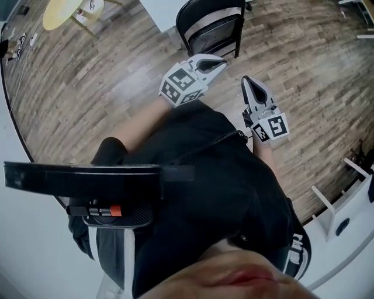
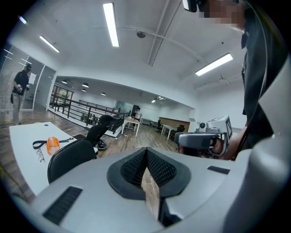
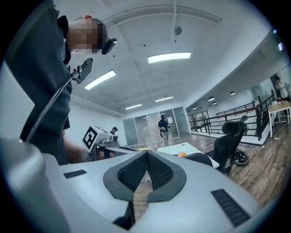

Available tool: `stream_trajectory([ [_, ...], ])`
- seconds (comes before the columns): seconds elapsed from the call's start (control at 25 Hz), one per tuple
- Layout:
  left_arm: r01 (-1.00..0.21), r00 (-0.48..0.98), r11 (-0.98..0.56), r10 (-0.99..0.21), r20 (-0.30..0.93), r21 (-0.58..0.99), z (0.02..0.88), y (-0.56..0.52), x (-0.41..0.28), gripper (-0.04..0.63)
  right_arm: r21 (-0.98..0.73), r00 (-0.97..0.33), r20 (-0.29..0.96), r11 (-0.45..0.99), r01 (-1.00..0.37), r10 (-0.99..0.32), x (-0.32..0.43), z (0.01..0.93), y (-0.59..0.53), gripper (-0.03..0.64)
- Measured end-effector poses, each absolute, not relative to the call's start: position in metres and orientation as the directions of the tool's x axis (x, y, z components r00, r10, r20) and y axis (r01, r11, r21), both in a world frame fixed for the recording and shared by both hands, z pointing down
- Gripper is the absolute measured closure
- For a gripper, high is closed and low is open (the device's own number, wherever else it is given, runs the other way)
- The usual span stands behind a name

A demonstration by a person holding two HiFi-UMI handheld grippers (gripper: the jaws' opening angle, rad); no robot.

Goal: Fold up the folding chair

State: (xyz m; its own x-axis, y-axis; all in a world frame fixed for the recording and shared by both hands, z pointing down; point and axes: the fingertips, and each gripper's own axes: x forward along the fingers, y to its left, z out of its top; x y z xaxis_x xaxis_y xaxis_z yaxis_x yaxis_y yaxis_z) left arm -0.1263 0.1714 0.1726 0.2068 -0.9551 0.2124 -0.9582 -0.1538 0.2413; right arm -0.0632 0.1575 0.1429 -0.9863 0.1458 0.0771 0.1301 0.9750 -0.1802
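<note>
Close in front of your chest, you hold your left gripper (image 1: 215, 64) and right gripper (image 1: 246, 82) side by side but apart, both aimed toward the far side. Each has its jaws pressed together with nothing between them, and neither touches anything. Judgement: this is a free-carry posture, with the tools shut so nothing snags.

Beyond them lies bare wooden floor (image 1: 117, 76). Farther off, the folding chair (image 1: 213, 35) stands upright, well apart from both grippers and just right of a white table (image 1: 160, 11). Its seat panel appears to lie within the back frame, so it is probably folded already, though this steep angle does not confirm it. Far left sits a yellow round table (image 1: 61, 11).
</note>
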Motion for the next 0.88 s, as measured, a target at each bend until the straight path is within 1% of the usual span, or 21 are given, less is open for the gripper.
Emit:
stream_trajectory([
  [0.4,-0.948,0.265,-0.22,-0.946,0.187,0.23,0.163,0.161,-0.119,0.591,-0.153,-0.989,0.053,0.98,0.129,0.138,-0.066,0.137,0.152,0.607],
  [0.88,-0.945,0.278,-0.233,-0.941,0.192,0.228,0.161,0.151,-0.111,0.591,-0.143,-0.987,0.056,0.98,0.139,0.148,-0.07,0.131,0.147,0.607],
])
